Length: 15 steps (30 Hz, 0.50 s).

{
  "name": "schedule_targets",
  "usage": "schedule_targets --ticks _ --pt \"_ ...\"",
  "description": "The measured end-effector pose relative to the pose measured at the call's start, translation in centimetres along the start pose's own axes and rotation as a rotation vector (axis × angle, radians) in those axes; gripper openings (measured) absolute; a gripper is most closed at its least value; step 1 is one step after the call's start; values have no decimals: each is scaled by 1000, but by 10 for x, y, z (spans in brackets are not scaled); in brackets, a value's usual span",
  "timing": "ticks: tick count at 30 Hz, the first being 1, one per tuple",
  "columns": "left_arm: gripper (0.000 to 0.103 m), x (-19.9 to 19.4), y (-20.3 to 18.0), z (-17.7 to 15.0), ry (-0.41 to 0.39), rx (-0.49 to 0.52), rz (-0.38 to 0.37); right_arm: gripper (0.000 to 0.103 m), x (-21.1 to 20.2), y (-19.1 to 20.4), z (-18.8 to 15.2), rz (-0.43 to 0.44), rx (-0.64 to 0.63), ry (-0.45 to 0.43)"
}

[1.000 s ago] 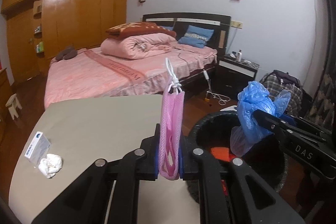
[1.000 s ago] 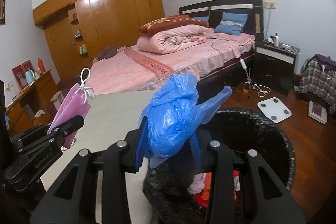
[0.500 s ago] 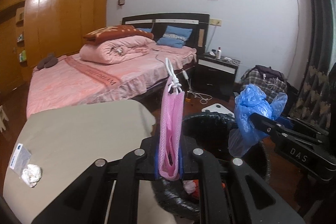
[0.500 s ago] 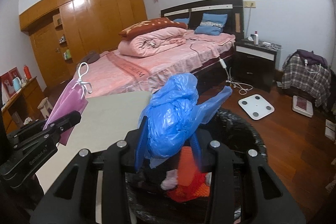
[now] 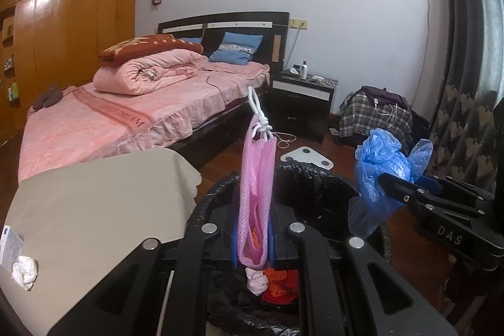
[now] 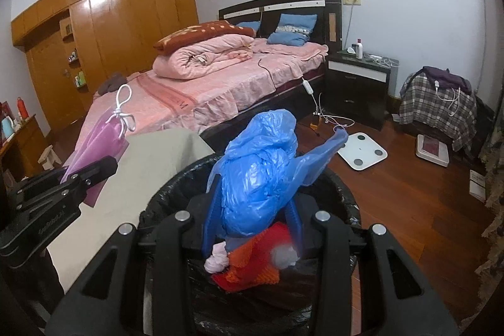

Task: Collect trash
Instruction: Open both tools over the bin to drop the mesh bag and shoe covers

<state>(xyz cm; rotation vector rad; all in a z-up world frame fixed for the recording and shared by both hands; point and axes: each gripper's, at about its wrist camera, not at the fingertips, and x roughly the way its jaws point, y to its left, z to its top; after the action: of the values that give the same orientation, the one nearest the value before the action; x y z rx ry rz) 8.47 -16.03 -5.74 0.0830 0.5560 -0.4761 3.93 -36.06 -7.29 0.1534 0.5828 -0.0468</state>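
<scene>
Pink mesh pouch (image 5: 255,197), crinkly blue plastic bag (image 6: 258,178), glossy wooden floor (image 6: 425,210), black plastic bin liner (image 6: 340,194)

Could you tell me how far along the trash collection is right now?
Some trash already lies in the black-lined bin. In hand: the left gripper clamps a pink mesh bag, the right gripper a blue plastic bag, both over the bin. Left: a crumpled tissue and a packet on the table.
</scene>
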Motion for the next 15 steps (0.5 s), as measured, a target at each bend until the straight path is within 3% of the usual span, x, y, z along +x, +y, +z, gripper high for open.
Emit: schedule_targets --ticks 15 --pt "15 30 -12 -3 41 22 -35 39 17 -17 -5 -24 25 27"
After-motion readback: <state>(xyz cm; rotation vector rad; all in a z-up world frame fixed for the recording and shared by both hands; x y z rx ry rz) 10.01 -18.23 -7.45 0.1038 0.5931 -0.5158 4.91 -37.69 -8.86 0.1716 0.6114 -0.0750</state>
